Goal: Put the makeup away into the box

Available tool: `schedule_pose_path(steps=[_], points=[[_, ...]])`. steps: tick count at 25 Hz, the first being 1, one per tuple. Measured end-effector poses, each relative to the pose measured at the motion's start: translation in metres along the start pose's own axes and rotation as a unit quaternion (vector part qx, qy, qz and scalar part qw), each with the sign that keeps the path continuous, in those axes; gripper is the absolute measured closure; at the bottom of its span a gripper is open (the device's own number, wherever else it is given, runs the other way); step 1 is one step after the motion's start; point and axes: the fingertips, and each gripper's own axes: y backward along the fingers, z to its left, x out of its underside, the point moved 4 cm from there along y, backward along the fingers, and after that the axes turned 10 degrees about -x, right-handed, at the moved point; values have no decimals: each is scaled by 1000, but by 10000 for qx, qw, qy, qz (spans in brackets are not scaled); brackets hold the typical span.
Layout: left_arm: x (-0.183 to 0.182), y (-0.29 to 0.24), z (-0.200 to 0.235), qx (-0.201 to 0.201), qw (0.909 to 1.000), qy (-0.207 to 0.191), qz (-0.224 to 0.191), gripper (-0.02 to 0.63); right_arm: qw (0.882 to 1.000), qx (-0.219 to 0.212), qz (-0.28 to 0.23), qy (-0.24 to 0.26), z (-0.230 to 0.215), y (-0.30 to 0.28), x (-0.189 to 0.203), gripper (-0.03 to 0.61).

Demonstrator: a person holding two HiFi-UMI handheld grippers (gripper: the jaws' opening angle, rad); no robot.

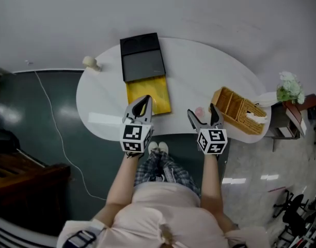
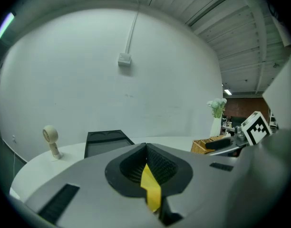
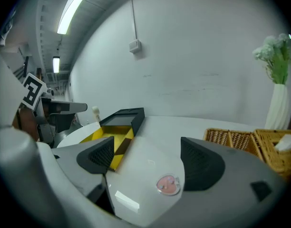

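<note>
The left gripper [image 2: 147, 159] has its 2 jaws pressed together on a thin yellow strip [image 2: 151, 188], which stands out between the black pads. In the head view this gripper [image 1: 143, 102] is at the near end of the yellow drawer [image 1: 147, 89], pulled out from the black box [image 1: 142, 58]. I cannot tell if the strip belongs to the drawer.

The right gripper [image 3: 146, 153] has its jaws wide apart and holds nothing. The pink round compact [image 3: 168, 185] lies on the white table [image 1: 199, 71] between the 2 jaws, touching neither. A basket [image 1: 238, 110] stands near, to the right.
</note>
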Motion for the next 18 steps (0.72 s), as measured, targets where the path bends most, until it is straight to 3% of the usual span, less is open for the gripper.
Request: schedule_pose_path(steps=[9, 18], points=[[45, -13, -23, 356, 9985, 4, 421, 588, 9964, 222, 775, -262, -15, -15, 63, 158], [70, -15, -22, 394, 9969, 9, 686, 588, 9873, 641, 1360, -508, -33, -29, 92, 222]])
